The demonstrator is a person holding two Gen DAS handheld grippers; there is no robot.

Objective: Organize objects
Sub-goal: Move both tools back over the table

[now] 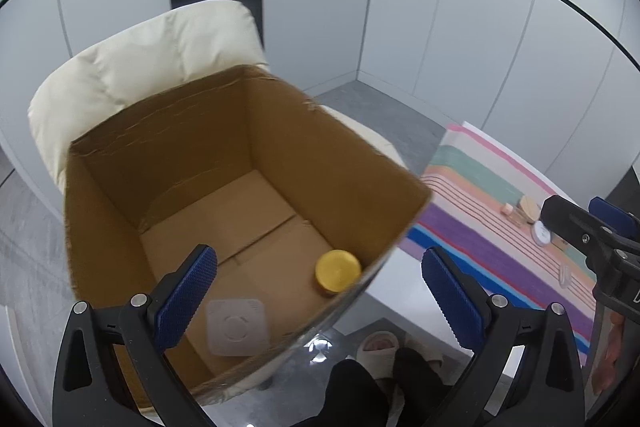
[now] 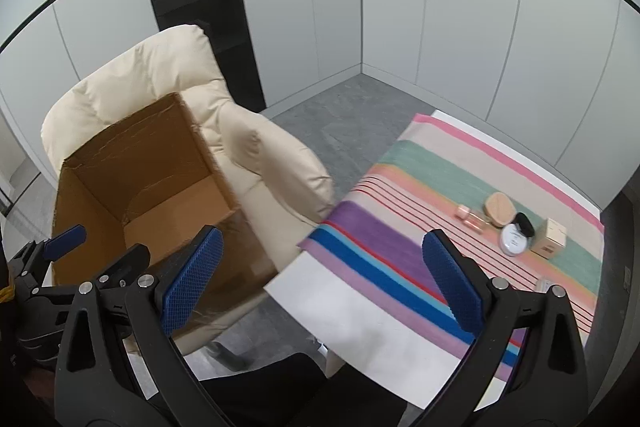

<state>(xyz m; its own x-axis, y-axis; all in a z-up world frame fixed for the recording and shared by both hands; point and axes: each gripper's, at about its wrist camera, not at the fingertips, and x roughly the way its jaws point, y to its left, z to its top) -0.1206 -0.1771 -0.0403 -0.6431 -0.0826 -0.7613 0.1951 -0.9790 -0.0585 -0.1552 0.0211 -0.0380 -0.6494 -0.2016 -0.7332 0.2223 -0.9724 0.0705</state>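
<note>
Both your grippers were wide open, holding nothing: left gripper point(image 1: 320, 291) over the cardboard box point(image 1: 120, 211), right gripper point(image 2: 322, 279) near the striped cloth point(image 2: 384, 259). Gold-lidded jar point(image 1: 338, 271) sat boxed; remaining clustered cosmetics point(image 2: 512, 227) risked getting knocked during a wide-jawed grab.

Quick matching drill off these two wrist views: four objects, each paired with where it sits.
Things:
1. gold-lidded jar
2. cardboard box
3. beige carton
4. white square pad

Places:
a. on the cream chair
b. box floor, by the right wall
c. box floor, near edge
d. on the striped cloth

Pairs: 1-b, 2-a, 3-d, 4-c
</note>
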